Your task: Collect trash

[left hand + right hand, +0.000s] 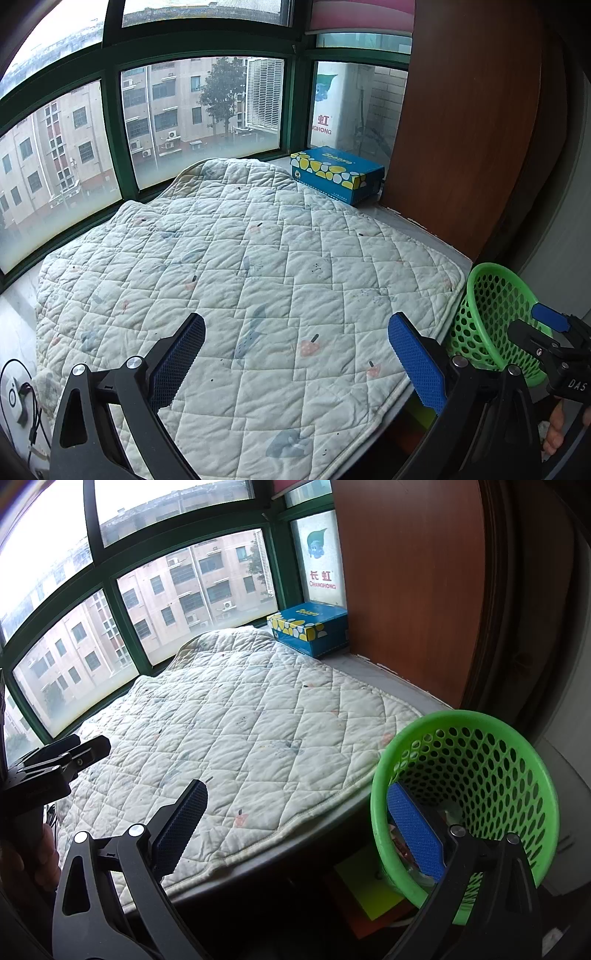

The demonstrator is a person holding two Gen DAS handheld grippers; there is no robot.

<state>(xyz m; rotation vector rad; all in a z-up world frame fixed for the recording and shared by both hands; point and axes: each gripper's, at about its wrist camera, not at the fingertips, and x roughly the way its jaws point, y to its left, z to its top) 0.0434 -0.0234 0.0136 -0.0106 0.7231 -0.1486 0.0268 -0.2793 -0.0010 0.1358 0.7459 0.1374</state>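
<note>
Home bedroom: quilted pad, bay window

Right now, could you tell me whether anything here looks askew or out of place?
The green basket is tipped, its mouth facing the camera, with one finger of the open right gripper inside its rim. The quilt lies rumpled.

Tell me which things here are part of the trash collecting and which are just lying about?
For the job: green basket, with some scraps in its bottom; left gripper; right gripper.

Just lying about: quilted pad, blue tissue box, white device with cables.
</note>
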